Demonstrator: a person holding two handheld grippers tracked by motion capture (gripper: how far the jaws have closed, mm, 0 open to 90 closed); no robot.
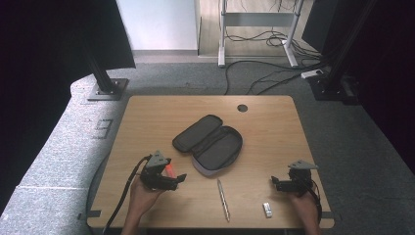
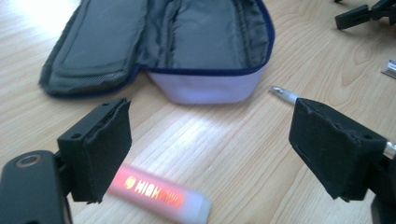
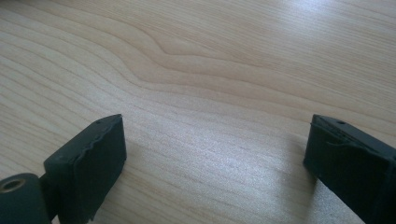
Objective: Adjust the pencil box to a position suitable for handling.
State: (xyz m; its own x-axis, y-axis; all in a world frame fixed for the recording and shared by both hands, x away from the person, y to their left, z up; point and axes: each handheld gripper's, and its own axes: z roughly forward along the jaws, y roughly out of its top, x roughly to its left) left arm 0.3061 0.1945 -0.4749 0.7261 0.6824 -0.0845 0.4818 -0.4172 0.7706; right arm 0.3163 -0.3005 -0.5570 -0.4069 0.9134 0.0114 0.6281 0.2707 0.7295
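- Left tool (image 1: 180, 179) held low over the near-left part of the tabletop (image 1: 147, 117), jaws spread wide with nothing between them, aimed toward the middle of the tabletop.
- Pink highlighter (image 1: 170, 170) lying flat on the wood right beside that tool, on its far side in the high view; whether touching cannot be told from there.
- In the left gripper view, highlighter (image 2: 159, 193) resting on the wood just under and ahead of the left-hand jaw, one end hidden behind that jaw.
- Long axis there slanting from beneath that jaw down toward the bottom edge, pale translucent end pointing toward the bottom middle of the view; printed lettering running along the barrel.
- Not lined up across the gap between the jaws; body off to the left-hand jaw's side.
- Open dark pencil case (image 1: 208, 142) at the tabletop's centre, lid folded flat toward the far left, inside empty; also seen just beyond the highlighter as pencil case (image 2: 187, 42).
- Silver pen (image 1: 223, 198) near the front edge, long axis running near to far, well apart from the highlighter.
- Small white eraser (image 1: 267, 209) further right, near the right tool (image 1: 275, 182).
- Right tool released too, jaws wide apart over bare wood, holding nothing.
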